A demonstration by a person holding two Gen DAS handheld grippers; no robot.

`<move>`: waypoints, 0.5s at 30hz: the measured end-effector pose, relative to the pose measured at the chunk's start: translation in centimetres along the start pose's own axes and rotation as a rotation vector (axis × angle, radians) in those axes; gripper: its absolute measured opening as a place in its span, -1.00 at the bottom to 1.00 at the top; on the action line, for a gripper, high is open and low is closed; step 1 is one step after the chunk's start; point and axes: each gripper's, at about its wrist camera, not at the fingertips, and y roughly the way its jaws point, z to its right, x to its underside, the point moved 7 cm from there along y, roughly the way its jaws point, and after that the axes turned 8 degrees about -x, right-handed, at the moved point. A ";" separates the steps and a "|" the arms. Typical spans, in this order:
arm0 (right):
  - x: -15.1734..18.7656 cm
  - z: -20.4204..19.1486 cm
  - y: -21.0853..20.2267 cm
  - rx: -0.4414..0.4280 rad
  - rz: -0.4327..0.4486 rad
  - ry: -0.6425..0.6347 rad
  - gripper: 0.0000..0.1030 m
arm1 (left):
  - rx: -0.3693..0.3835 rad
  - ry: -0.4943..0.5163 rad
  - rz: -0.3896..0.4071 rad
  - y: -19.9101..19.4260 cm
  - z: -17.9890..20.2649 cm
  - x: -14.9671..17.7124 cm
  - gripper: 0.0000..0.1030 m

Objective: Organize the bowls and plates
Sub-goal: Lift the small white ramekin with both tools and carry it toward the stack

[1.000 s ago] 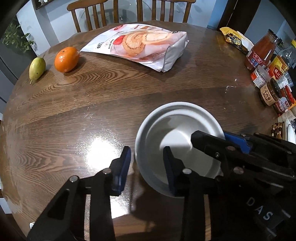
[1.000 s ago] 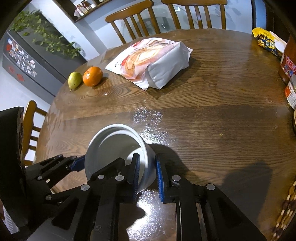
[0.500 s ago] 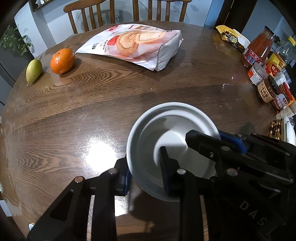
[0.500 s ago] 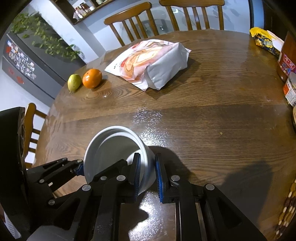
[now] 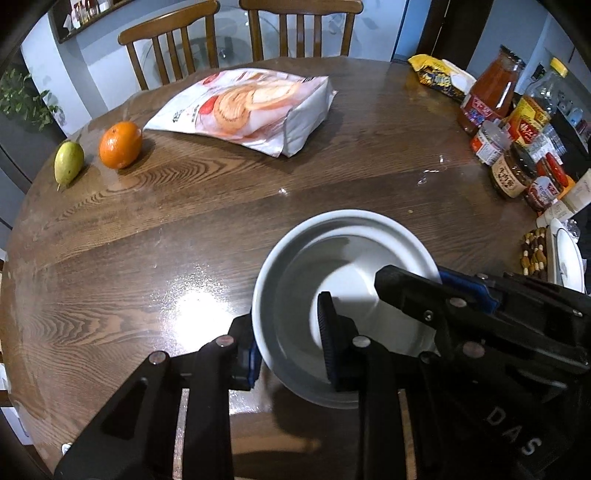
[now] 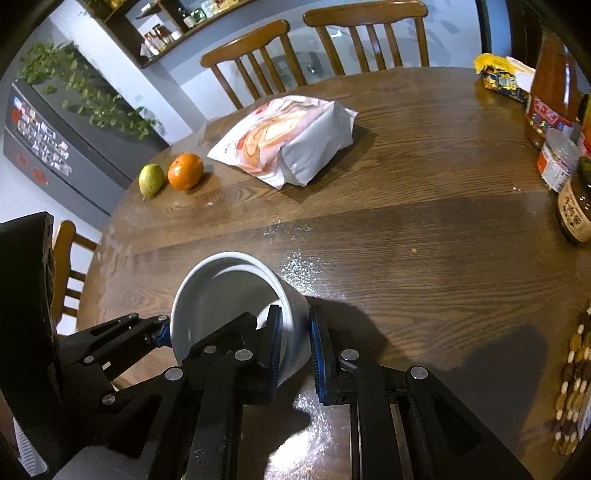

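A white bowl (image 5: 343, 280) is held above the round wooden table (image 5: 184, 221) by both grippers. My left gripper (image 5: 290, 347) is shut on the bowl's near rim, one finger inside, one outside. My right gripper (image 6: 295, 343) is shut on the bowl's right wall (image 6: 291, 314); it shows in the left wrist view (image 5: 458, 295) at the bowl's right rim. The bowl is tilted, its opening turned up and to the left in the right wrist view. A white plate (image 5: 565, 258) lies at the table's right edge.
A snack bag (image 5: 251, 107) lies at the far middle. An orange (image 5: 120, 144) and a pear (image 5: 68, 162) sit far left. Jars and bottles (image 5: 513, 147) crowd the right edge, with a beaded mat (image 5: 533, 251). Chairs (image 5: 299, 26) stand behind the table.
My left gripper has closed on the bowl's near rim; a second ago it stood open around it. Both grippers have lifted the bowl off the table, and the view has risen.
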 end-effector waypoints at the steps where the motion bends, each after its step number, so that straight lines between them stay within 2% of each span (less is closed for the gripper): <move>1: 0.1 -0.1 -0.4 0.000 0.008 0.001 -0.67 | 0.002 0.002 0.005 -0.3 0.0 0.0 -0.52; 15: 1.9 -1.3 -4.9 -0.004 0.073 0.010 -0.67 | -0.007 0.041 0.081 -4.6 1.3 1.3 -0.52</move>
